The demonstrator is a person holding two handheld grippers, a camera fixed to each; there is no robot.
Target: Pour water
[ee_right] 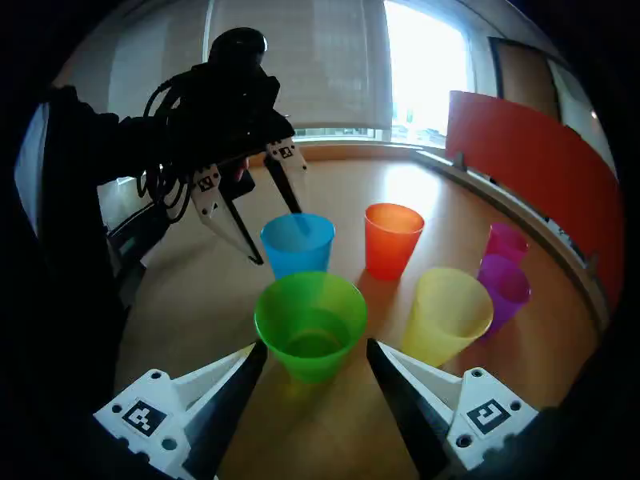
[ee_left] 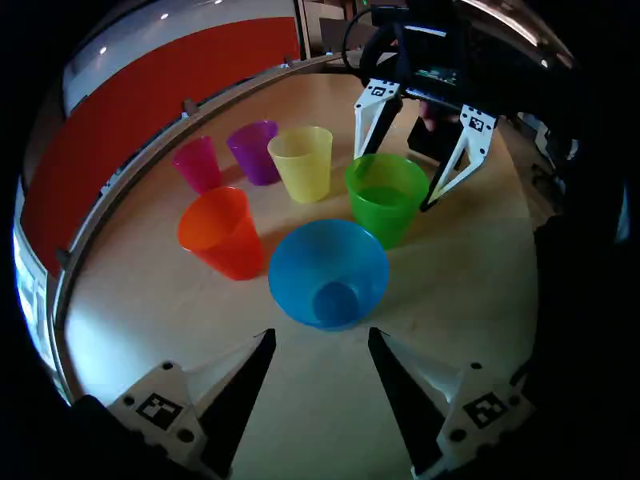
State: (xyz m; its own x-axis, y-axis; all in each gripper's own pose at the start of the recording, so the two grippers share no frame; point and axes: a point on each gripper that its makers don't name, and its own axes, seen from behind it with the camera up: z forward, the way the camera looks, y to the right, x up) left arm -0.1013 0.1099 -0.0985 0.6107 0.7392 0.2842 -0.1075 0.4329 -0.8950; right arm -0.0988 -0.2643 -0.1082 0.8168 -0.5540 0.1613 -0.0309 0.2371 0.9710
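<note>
Worktop point(ee_left: 480, 280): pale wood, with a red panel point(ee_left: 160, 96) along its far edge.
Left claw point(ee_left: 321, 332): wide, holding nothing.
Blue cup point(ee_left: 328, 272): just ahead of the left claw's tips; looks empty.
Right claw point(ee_right: 314, 346): wide, fingers flanking the green cup point(ee_right: 310, 320); contact unclear.
Green cup's handling: likely light, smooth, thin plastic that flexes; take it mid-wall, gently.
Contents: shallow water point(ee_left: 384, 196) in the green cup.
Farther ahead: orange cup point(ee_left: 222, 232), yellow cup point(ee_left: 302, 160), purple cup point(ee_left: 252, 150) and pink cup point(ee_left: 197, 162), clustered.

Harsh window point(ee_right: 424, 72) glare, seemingly overexposed
</note>
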